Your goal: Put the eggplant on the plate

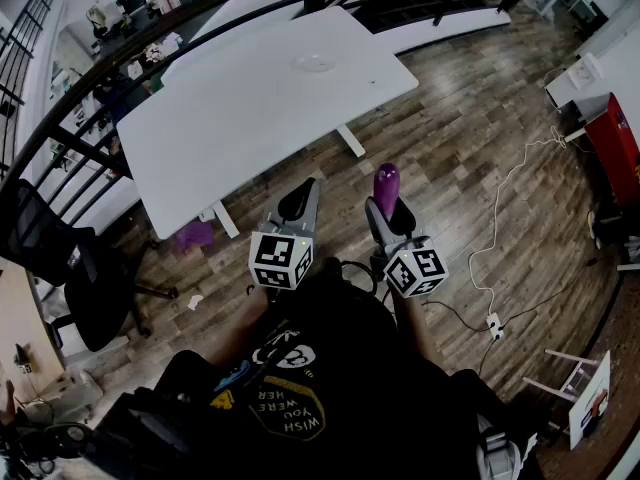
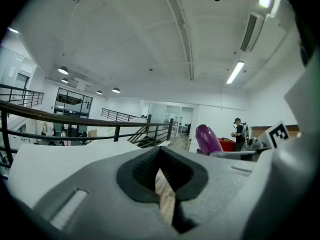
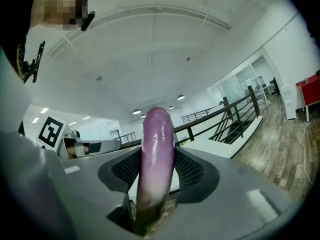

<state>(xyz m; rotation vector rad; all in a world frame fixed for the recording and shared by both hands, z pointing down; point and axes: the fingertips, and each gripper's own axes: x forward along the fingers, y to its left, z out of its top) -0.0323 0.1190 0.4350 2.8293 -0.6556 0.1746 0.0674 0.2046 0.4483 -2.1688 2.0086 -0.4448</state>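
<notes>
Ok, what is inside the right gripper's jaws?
The eggplant, clamped by the right gripper; its purple tip sticks out. Its lower end is hidden deep between the jaws.

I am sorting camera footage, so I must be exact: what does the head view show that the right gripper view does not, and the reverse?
Only the head view: the plate and an office chair. Only the right gripper view: the pads pressing both sides of the eggplant, and the ceiling lights. Both: the eggplant held in the right tool, the wooden floor and the railing.
</notes>
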